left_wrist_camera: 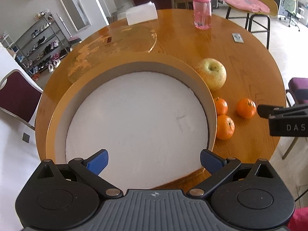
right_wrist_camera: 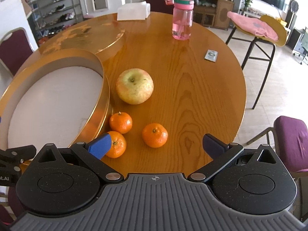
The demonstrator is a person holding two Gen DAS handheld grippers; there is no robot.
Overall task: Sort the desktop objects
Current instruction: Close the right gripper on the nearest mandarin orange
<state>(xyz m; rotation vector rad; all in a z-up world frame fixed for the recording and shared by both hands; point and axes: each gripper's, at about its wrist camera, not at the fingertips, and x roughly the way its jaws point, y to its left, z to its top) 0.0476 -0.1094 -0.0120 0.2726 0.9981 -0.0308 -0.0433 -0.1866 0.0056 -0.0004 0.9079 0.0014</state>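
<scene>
A round gold-rimmed tray (left_wrist_camera: 211,104) with a white floor sits on the wooden table (left_wrist_camera: 240,67), nothing in it. My left gripper (left_wrist_camera: 154,160) hovers open over the tray's near edge. Right of the tray lie a yellow-green apple (left_wrist_camera: 212,73) and three mandarins (left_wrist_camera: 225,127). In the right wrist view the tray (right_wrist_camera: 100,104) is at left, the apple (right_wrist_camera: 134,85) in the middle, the mandarins (right_wrist_camera: 155,134) just ahead. My right gripper (right_wrist_camera: 156,147) is open above the table, its left finger over the nearest mandarin (right_wrist_camera: 117,144).
A pink water bottle (right_wrist_camera: 182,19), a white tissue box (right_wrist_camera: 133,10) and a small packet (right_wrist_camera: 210,55) stand farther back. A glass turntable (left_wrist_camera: 123,44) lies behind the tray. Chairs (right_wrist_camera: 292,140) ring the table; a stool with pink cloth (right_wrist_camera: 254,27) stands at right.
</scene>
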